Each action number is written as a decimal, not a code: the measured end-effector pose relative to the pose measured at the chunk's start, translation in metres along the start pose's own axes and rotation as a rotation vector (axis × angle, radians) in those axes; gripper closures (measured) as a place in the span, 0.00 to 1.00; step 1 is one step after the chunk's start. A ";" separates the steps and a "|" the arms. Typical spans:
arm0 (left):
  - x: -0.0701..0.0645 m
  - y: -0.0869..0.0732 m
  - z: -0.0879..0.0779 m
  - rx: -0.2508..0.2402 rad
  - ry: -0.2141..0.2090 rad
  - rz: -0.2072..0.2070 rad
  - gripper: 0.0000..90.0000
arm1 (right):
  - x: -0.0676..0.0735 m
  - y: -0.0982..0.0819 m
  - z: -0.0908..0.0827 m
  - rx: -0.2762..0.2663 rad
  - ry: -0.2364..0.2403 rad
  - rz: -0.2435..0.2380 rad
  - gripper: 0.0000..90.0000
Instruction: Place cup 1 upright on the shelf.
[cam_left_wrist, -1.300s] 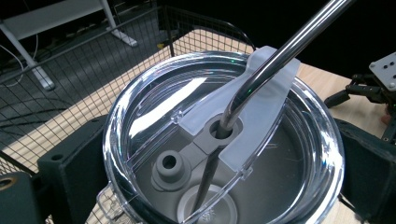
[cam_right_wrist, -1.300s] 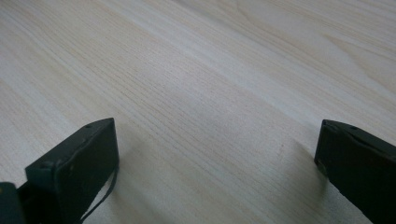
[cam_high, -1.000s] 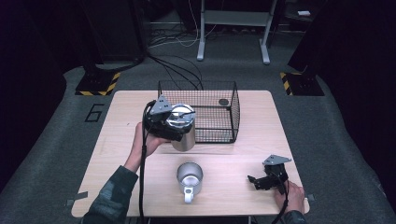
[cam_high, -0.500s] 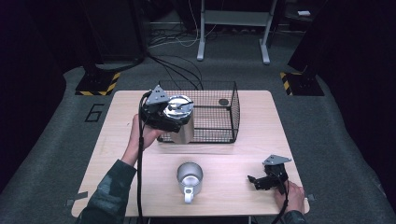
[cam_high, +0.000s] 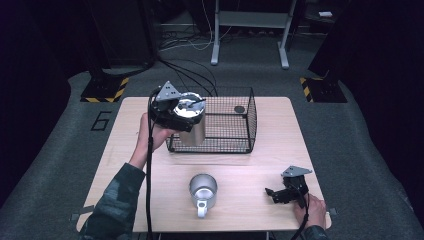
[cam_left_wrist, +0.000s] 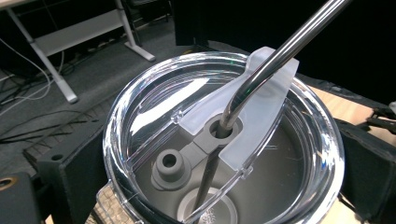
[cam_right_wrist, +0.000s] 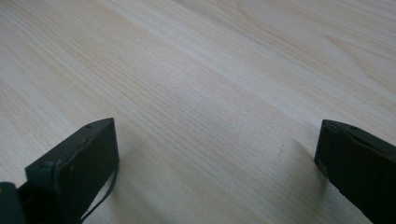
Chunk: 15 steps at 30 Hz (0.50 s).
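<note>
A steel tumbler (cam_high: 192, 129) with a clear lid (cam_left_wrist: 224, 140) and a metal straw (cam_left_wrist: 275, 56) hangs in the air at the near left corner of the black wire basket (cam_high: 235, 131). My left gripper (cam_high: 176, 117) is shut on the tumbler, its black jaws pressing both sides of the rim in the left gripper view. A steel mug (cam_high: 203, 189) stands upright on the wooden table (cam_high: 250, 175) near the front, handle toward me. My right gripper (cam_high: 276, 195) rests low over the front right of the table, open, with bare wood (cam_right_wrist: 210, 116) between its jaws.
A small dark disc (cam_high: 239, 109) lies in the basket's far right part. Cables (cam_high: 190, 75) and a grey stand (cam_high: 250, 30) are on the floor behind the table. Yellow-black striped blocks (cam_high: 106, 89) sit at both far corners.
My left gripper has lifted the tumbler off the table and carried it up and away from me, toward the basket's left side. The right gripper has stayed still.
</note>
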<state>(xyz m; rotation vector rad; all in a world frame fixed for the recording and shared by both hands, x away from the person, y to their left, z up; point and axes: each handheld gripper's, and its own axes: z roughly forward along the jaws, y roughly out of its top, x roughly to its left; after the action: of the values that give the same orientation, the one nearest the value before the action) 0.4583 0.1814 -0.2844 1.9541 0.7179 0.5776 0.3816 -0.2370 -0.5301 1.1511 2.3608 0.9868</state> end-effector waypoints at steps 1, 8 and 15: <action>0.003 0.003 0.000 0.002 0.003 -0.006 0.05 | 0.000 0.000 0.000 -0.001 0.000 -0.003 0.00; 0.010 0.013 0.003 0.001 0.032 0.007 0.05 | 0.000 0.000 0.000 -0.001 -0.001 -0.003 0.00; 0.019 0.018 0.008 0.007 0.056 0.006 0.05 | 0.000 0.000 0.000 0.000 0.000 0.000 0.00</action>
<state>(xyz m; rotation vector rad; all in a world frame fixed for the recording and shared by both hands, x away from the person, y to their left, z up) 0.4818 0.1826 -0.2696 1.9541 0.7499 0.6359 0.3816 -0.2371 -0.5301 1.1512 2.3608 0.9867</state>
